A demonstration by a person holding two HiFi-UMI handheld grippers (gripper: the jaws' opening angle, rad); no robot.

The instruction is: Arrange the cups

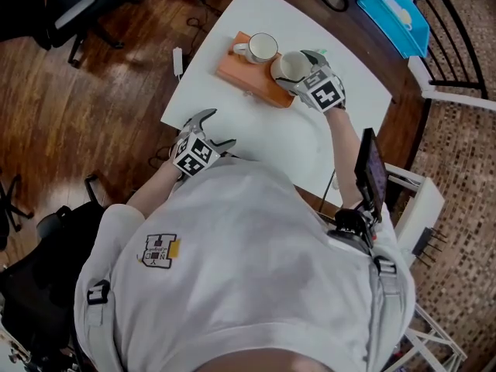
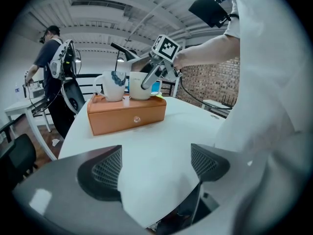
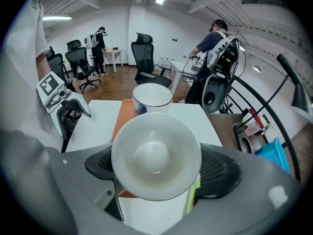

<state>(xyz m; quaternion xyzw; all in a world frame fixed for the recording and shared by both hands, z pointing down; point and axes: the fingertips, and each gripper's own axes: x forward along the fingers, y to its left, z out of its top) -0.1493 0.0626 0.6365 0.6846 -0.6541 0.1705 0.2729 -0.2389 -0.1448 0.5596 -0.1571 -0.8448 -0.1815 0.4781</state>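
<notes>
Clamping a cup (image 3: 155, 155), the right gripper (image 1: 302, 71) holds it at the box (image 1: 242, 74), 4 o'clock of the mug (image 1: 262, 47) already there. The left gripper (image 2: 155, 173) gapes empty; setting down and release likely remain.

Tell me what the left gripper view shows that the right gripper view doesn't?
Only the left gripper view: the orange box's front with its small knob, the blue pattern on the mug, and the left claw with open, empty jaws above the white table. Only the right gripper view: the inside of the white cup gripped by the right claw, plus black office chairs. Both: box, both cups, table.
</notes>
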